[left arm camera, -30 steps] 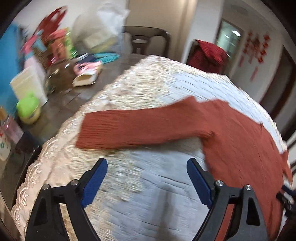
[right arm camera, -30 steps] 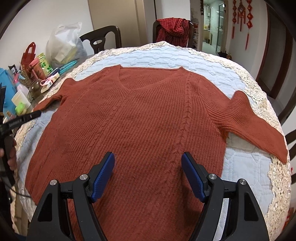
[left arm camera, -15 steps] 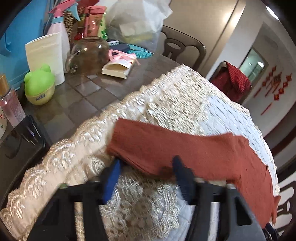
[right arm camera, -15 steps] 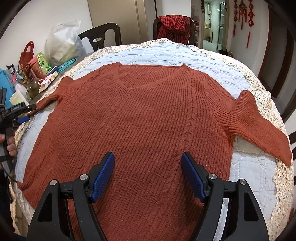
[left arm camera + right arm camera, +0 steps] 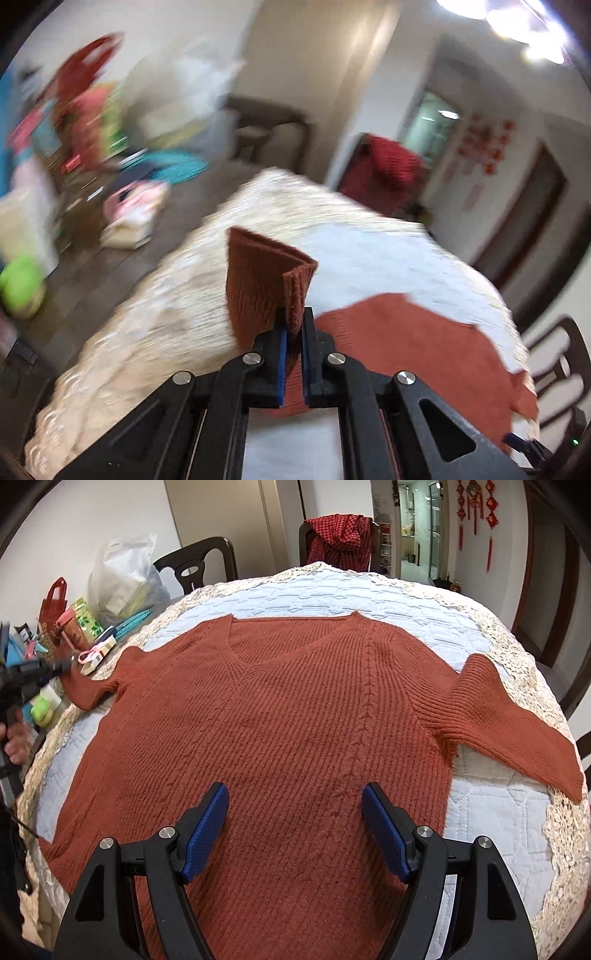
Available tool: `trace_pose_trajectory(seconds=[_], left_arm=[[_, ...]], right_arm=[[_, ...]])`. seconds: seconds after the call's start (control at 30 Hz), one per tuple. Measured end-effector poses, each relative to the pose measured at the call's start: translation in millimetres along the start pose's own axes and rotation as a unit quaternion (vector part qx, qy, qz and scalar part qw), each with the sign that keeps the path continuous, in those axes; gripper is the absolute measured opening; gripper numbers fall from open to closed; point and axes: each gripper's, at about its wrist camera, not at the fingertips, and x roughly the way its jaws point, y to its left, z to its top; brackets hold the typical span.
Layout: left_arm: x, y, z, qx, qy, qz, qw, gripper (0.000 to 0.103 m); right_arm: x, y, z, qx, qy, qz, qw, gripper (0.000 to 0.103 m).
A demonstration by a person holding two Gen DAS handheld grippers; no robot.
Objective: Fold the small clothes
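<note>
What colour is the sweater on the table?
Rust-orange ribbed knit sweater, clearest in the right wrist view.

Left wrist view: heavy motion blur throughout, ceiling light point(image 5: 517, 14) glaring at upper right. Right wrist view: sharp, evenly lit, soft shadows. Fisheye edges curve and darken.

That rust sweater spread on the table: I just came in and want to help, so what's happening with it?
A person is folding the rust sweater, which lies face up on the quilted table cover. The left tool has just closed on the cuff of one sleeve and holds it raised off the cover. The right tool hovers open above the sweater's lower part, gripping nothing. The other sleeve lies flat, so no fold is laid yet.
</note>
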Motion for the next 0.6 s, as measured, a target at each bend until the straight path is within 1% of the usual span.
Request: trace_pose_trajectory(seconds=[0.07,0.13,0.23,0.3,0.33,0.4,0.43,0.47,0.5,0.53,0.57,0.6], left_arm=[[3.8,-37.8,4.1,0.033,0.004,-0.044,0.9984,0.008],[10.6,-73.7,2.3,0.062,0.015,-0.089,0.9940,0.008],[24.6,-116.9,-7.2,0.091,0.040,-0.145,0.9845,0.008],[35.1,-141.7,-19.1,0.108,0.065,-0.183,0.9751,0.008],[40.7,-148.8,-24.5,0.112,0.079,-0.196,0.9710,0.008],[51.9,-159.4,-34.1,0.118,0.105,-0.211,0.9646,0.009],[55.4,-161.6,-37.6,0.121,0.114,-0.212,0.9630,0.009],[54.7,-160.2,-40.1,0.121,0.119,-0.211,0.9627,0.012],[54.1,-157.3,-40.7,0.117,0.122,-0.214,0.9621,0.020],[51.2,-153.6,-40.3,0.112,0.122,-0.217,0.9619,0.025],[47.1,-149.2,-39.4,0.107,0.117,-0.220,0.9625,0.032],[38.7,-144.0,-38.2,0.103,0.109,-0.224,0.9628,0.034]], right_arm=[[-2.5,-2.2,-1.2,0.004,-0.004,0.002,1.000,0.075],[-5.4,-5.0,-3.5,0.009,-0.007,0.002,1.000,0.075],[-10.4,-9.2,-6.6,0.015,-0.011,0.001,1.000,0.075],[-13.5,-13.7,-8.9,0.021,-0.012,-0.001,1.000,0.075],[-14.4,-14.7,-9.4,0.023,-0.013,-0.002,1.000,0.075],[-16.4,-19.3,-11.1,0.028,-0.014,-0.004,1.000,0.075],[-16.9,-21.8,-11.4,0.032,-0.014,-0.004,0.999,0.075],[-17.4,-23.0,-11.3,0.035,-0.014,-0.003,0.999,0.075],[-17.7,-24.1,-10.9,0.037,-0.015,-0.002,0.999,0.075],[-17.9,-24.5,-10.8,0.038,-0.015,-0.001,0.999,0.075],[-18.3,-24.4,-9.8,0.037,-0.017,0.001,0.999,0.075],[-17.9,-24.0,-8.8,0.037,-0.018,0.003,0.999,0.075]])
